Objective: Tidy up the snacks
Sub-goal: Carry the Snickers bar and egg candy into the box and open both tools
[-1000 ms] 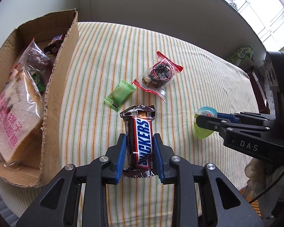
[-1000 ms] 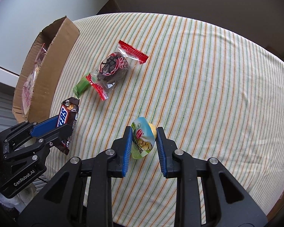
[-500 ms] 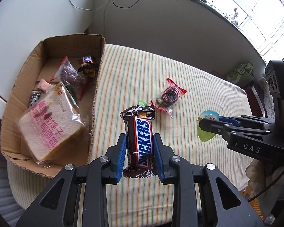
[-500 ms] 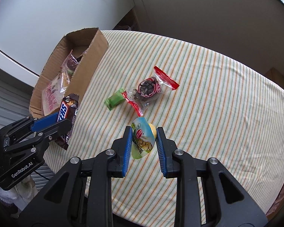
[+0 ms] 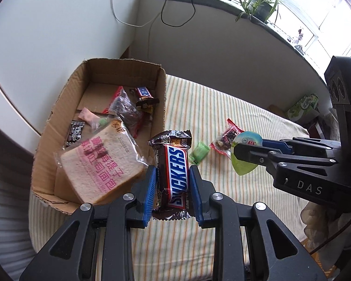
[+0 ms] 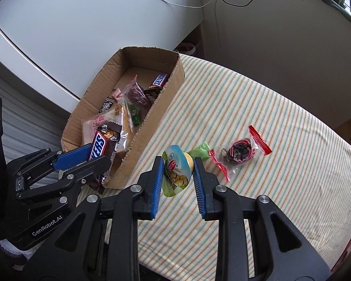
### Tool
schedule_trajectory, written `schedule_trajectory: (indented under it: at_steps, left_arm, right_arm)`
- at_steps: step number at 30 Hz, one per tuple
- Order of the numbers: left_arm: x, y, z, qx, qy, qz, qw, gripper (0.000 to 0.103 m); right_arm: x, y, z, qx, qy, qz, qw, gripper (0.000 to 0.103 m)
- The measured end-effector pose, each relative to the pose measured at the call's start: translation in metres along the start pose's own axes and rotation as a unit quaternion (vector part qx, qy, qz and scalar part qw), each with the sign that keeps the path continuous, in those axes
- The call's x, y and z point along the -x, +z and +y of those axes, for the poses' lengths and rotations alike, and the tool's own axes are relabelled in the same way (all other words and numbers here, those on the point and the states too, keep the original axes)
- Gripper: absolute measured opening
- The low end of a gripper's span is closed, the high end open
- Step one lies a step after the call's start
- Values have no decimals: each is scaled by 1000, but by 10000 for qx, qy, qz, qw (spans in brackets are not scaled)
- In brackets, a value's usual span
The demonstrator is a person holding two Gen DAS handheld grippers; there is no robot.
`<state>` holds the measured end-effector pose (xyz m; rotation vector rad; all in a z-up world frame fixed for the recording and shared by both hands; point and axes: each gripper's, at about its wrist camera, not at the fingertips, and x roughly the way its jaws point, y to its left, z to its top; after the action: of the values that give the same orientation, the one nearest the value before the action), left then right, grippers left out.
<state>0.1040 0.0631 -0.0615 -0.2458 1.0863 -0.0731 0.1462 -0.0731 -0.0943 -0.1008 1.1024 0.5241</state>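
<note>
I had the left gripper (image 5: 172,182) jaws pinching a Snickers bar (image 5: 174,175) by the cardboard box (image 5: 65,107) near wall. The right gripper (image 6: 178,178) jaws clamped a green jelly cup (image 6: 176,172) above the striped surface (image 6: 257,117), with a green candy (image 6: 200,151) and a red-ended packet (image 6: 239,152) lying right of the box.

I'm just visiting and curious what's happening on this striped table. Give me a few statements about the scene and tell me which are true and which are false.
1. The left gripper holds a brown Snickers bar. True.
2. The right gripper is empty. False: it grips a green-lidded jelly cup.
3. The brown cardboard box is empty. False: it holds a wrapped slice of bread, another Snickers bar and other packets.
4. A small green sachet and a clear red-edged snack bag lie on the striped tablecloth. True.
5. The box stands in the middle of the table. False: it sits at the table's edge.
</note>
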Motion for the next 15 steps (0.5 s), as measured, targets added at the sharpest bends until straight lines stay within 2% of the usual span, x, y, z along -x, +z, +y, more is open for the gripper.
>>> schedule_trajectory:
  at_steps: [15]
  left_arm:
    - [-7,29,62,489,245,-35,9985,27]
  right_arm:
    - [-31,56,49,469,116,26,9988,26]
